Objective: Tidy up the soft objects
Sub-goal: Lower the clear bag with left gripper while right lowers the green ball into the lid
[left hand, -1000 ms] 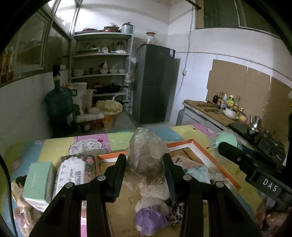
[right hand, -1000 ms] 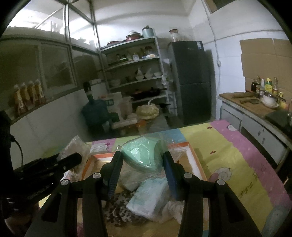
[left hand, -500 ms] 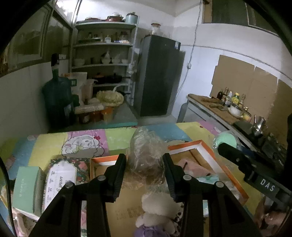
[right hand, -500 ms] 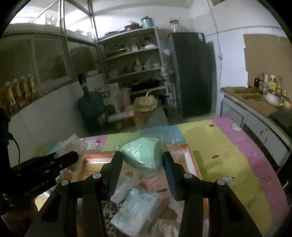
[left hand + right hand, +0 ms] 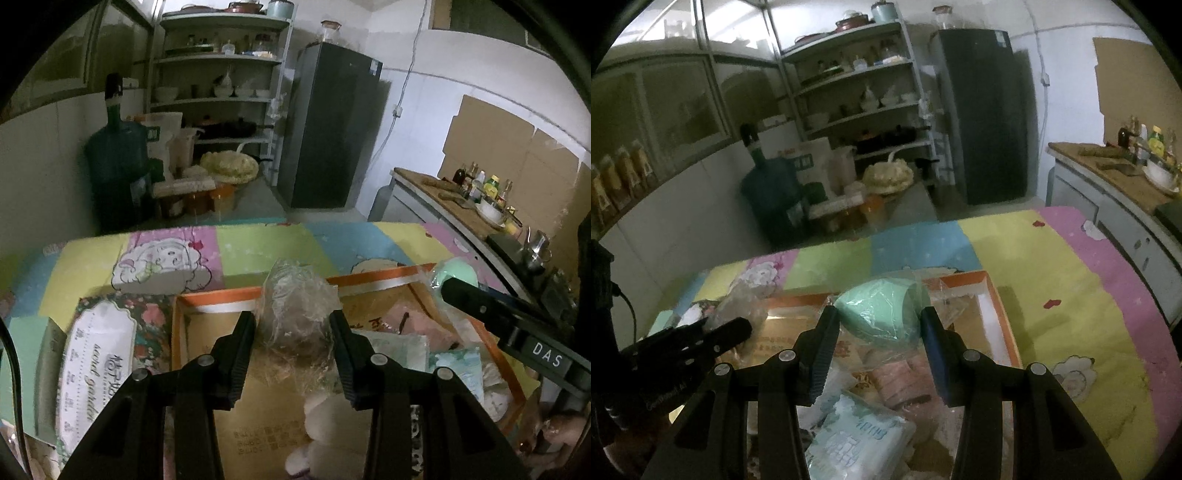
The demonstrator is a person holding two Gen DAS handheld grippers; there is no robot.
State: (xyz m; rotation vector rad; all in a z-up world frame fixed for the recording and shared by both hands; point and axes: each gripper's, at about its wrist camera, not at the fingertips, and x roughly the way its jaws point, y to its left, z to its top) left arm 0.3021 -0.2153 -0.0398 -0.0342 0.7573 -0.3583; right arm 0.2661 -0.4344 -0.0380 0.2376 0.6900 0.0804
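Two claws clamped: left claw (image 5: 291,325) on crinkled plastic bag (image 5: 295,306), right claw (image 5: 878,325) (marked "DAS") on mint pouch (image 5: 881,314).

Dim kitchen before me: white walls, a metal shelf rack (image 5: 221,74) of crockery beside a dark refrigerator (image 5: 328,129), a water jug (image 5: 114,162) on the grey floor, a wooden counter (image 5: 1115,173) with bottles (cardboard behind), and glazed cabinets (image 5: 665,110).

Orange-rimmed box (image 5: 221,295), brown cardboard inside. Mint-green bag (image 5: 882,314) and clear crinkled bag (image 5: 295,310) over it. Beside the box: floral-print pack (image 5: 99,343) with white label. In the box: white plush (image 5: 332,417), pale-blue printed pack (image 5: 857,439), pink roll (image 5: 901,376). Table cloth (image 5: 1052,266): pastel patchwork of yellow, pink, blue, green, with cartoon sheep. Black tools.
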